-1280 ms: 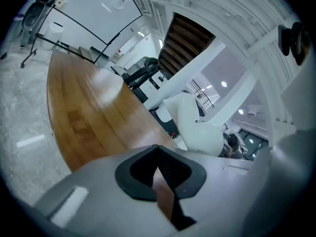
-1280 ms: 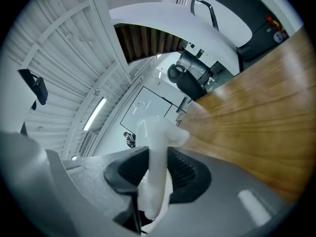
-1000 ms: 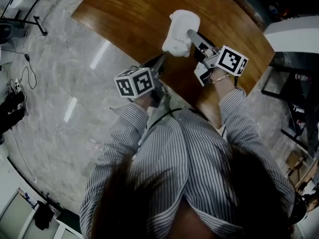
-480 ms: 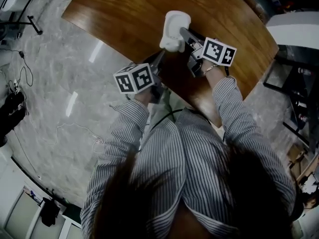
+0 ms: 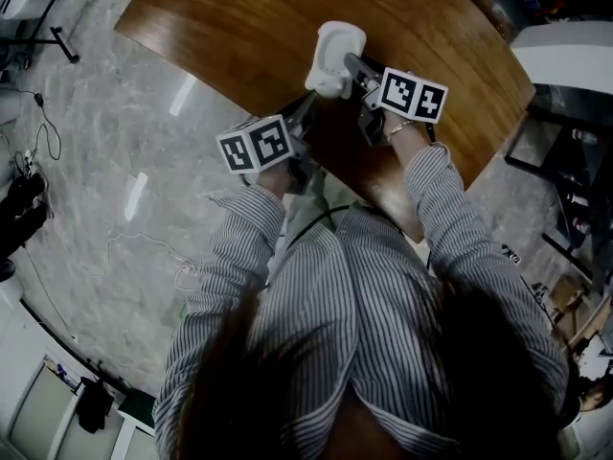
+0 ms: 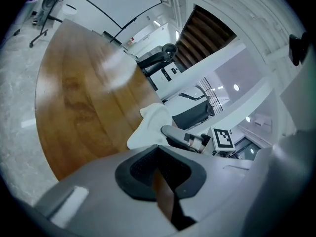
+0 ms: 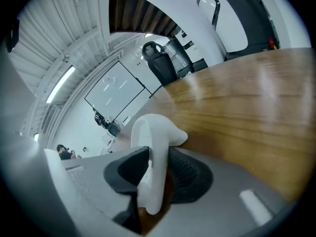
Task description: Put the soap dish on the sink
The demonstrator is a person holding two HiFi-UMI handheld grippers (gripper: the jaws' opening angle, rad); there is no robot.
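As my right claw [image 7: 155, 158] opens around the white soap dish [image 7: 148, 132] over the tabletop [image 7: 237, 107], my left claw [image 6: 160, 171] is clenched.

- The desk [image 5: 239, 27] was brown wood with a visible grain, polished smooth enough to throw back pale glare.
- The soap dish [image 5: 337, 51] was white, smooth and faintly glossy; whether it was plastic or glazed ceramic could not be told.
- The left hand-held gripper [image 5: 310, 105] had a matt grey plastic shell and black pads [image 6: 140, 167] with a fine rough texture.
- The floor [image 5: 105, 161] on the left was grey veined stone, polished and reflective.
- The sleeve [image 5: 235, 257] was matt striped cloth.
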